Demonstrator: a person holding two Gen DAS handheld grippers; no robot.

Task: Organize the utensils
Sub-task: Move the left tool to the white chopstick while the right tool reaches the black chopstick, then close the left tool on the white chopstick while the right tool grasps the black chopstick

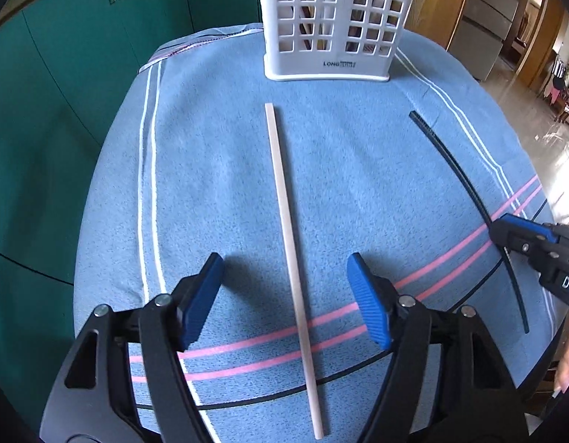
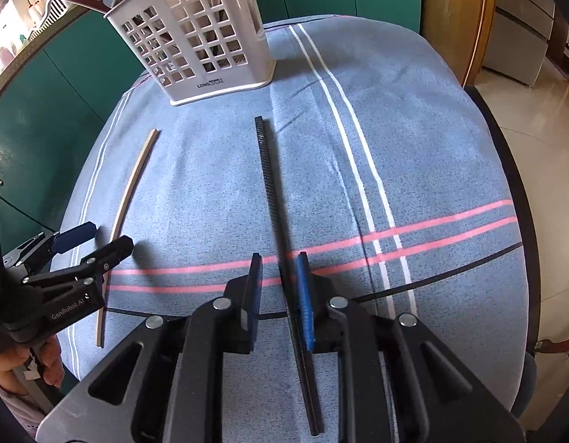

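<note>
Left wrist view takes in the worktop [image 1: 358, 155] under a blue striped cloth, with the white utensil holder [image 1: 332, 26] standing at its far edge as the landmark. Two chopsticks lie before the holder, long axes running toward it, well apart from each other. A pale wooden chopstick [image 1: 291, 258] lies directly in front of the holder, between the wide-apart fingers of the left tongs [image 1: 286, 297], untouched. A black chopstick [image 2: 275, 203] lies to the holder's right side; the right tongs [image 2: 278, 288] have narrowed around its near half, the blue pad seemingly against it, though a full clamp looks unfinished. Each arm is nearest its own stick.
</note>
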